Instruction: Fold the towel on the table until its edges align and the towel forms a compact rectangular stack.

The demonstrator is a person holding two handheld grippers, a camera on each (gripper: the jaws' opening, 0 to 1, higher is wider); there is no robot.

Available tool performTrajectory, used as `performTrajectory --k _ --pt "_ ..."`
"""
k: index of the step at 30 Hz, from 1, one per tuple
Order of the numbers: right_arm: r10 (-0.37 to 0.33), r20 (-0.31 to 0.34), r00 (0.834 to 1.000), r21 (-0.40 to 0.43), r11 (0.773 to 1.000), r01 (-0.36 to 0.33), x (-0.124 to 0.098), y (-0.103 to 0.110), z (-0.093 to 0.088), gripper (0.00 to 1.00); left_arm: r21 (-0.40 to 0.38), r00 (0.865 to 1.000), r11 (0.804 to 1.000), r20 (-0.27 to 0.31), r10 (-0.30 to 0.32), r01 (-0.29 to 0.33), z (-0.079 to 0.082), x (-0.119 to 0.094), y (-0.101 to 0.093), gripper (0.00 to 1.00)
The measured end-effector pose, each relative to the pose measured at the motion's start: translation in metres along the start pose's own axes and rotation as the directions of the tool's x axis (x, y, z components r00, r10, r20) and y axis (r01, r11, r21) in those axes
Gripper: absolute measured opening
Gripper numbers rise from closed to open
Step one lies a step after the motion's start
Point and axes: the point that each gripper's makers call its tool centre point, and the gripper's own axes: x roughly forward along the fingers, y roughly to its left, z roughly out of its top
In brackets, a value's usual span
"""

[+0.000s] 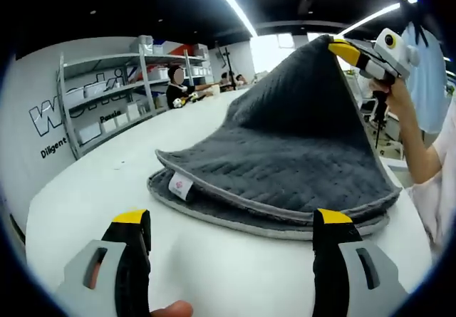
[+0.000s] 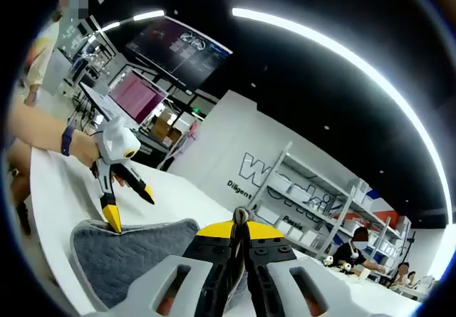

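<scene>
"Diligent" on white wall (image 1: 43,128), larger lettering above (partly hidden)

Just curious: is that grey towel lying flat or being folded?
Being folded: the right gripper holds one towel corner lifted high; the rest lies doubled on the table.

The towel (image 1: 285,160) lies on the table (image 1: 107,189), shelves (image 1: 107,96) seemingly behind it.

Grey metal shelving (image 1: 107,96) with white bins stands against a white wall (image 1: 43,125) bearing dark lettering, beyond the white table's (image 1: 107,182) far edge. Long strip lights (image 2: 342,53) cross the black ceiling (image 1: 142,3). A dark wall screen (image 2: 174,50) hangs above cluttered desks.
</scene>
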Motion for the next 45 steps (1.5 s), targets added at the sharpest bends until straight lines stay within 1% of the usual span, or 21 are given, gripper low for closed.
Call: performTrajectory --k 5,8,10,13,14,17,18,19,20,21,23,29,31,36,38,43,45 --pt "0.035 0.004 0.999 -0.044 0.998 -0.035 0.002 0.014 0.005 0.0 0.02 1.0 1.0 -0.01 -0.001 0.001 -0.002 0.002 -0.003 0.92" --pt "0.054 0.005 0.999 -0.052 0.997 -0.054 0.003 0.02 0.007 0.0 0.025 1.0 1.0 -0.01 -0.002 0.003 -0.002 0.002 -0.003 0.92" --pt "0.086 0.006 0.996 -0.068 0.994 -0.086 0.004 0.029 0.008 0.0 0.026 1.0 1.0 -0.011 -0.002 0.002 -0.002 0.001 -0.003 0.92" --pt "0.138 0.011 0.99 -0.087 0.987 -0.137 0.004 0.044 0.011 0.0 0.027 1.0 1.0 -0.011 -0.002 0.002 -0.002 0.001 -0.002 0.92" --pt "0.144 0.012 0.99 -0.089 0.986 -0.142 0.004 0.045 0.011 0.0 0.027 1.0 1.0 -0.011 -0.002 0.002 -0.002 0.001 -0.003 0.92" --pt "0.193 0.013 0.981 -0.117 0.975 -0.191 0.004 0.06 0.014 0.0 0.026 1.0 1.0 -0.011 -0.002 0.003 -0.002 0.001 -0.003 0.92" --pt "0.213 0.008 0.977 -0.127 0.969 -0.21 0.004 0.066 0.014 0.0 0.024 1.0 1.0 -0.011 -0.003 0.003 -0.001 0.002 0.003 0.92" --pt "0.232 0.002 0.973 -0.139 0.963 -0.23 0.003 0.072 0.014 0.0 0.024 1.0 1.0 -0.012 -0.003 0.003 -0.001 0.002 0.005 0.92" --pt "0.237 0.001 0.972 -0.141 0.962 -0.234 0.003 0.074 0.014 0.0 0.024 1.0 1.0 -0.012 -0.003 0.003 -0.001 0.002 0.005 0.92" --pt "0.264 -0.007 0.964 -0.151 0.953 -0.262 0.003 0.082 0.013 0.0 0.024 1.0 1.0 -0.012 -0.003 0.003 -0.001 0.002 0.006 0.92" --pt "0.294 -0.017 0.956 -0.155 0.944 -0.293 0.002 0.091 0.011 0.0 0.024 1.0 1.0 -0.012 -0.003 0.003 0.0 0.003 0.007 0.92" --pt "0.365 -0.03 0.931 -0.162 0.917 -0.365 -0.005 0.114 0.009 0.0 0.023 1.0 1.0 -0.013 -0.003 0.003 0.0 0.003 0.009 0.92" --pt "0.393 -0.036 0.919 -0.167 0.904 -0.393 -0.009 0.122 0.008 0.01 0.023 1.0 1.0 -0.014 -0.003 0.004 0.0 0.003 0.01 0.92" --pt "0.435 -0.055 0.899 -0.178 0.882 -0.437 -0.014 0.136 0.003 0.01 0.021 1.0 1.0 -0.015 -0.003 0.004 0.001 0.005 0.013 0.92" --pt "0.447 -0.065 0.892 -0.179 0.874 -0.451 -0.016 0.141 0.0 0.01 0.021 1.0 1.0 -0.015 -0.003 0.004 0.001 0.005 0.008 0.92" --pt "0.488 -0.094 0.868 -0.17 0.851 -0.497 -0.022 0.155 -0.01 0.01 0.02 1.0 1.0 -0.015 -0.004 0.004 0.001 0.006 0.008 0.92" --pt "0.508 -0.106 0.855 -0.171 0.838 -0.519 -0.025 0.163 -0.014 0.01 0.02 1.0 1.0 -0.015 -0.004 0.005 0.001 0.006 0.009 0.92"
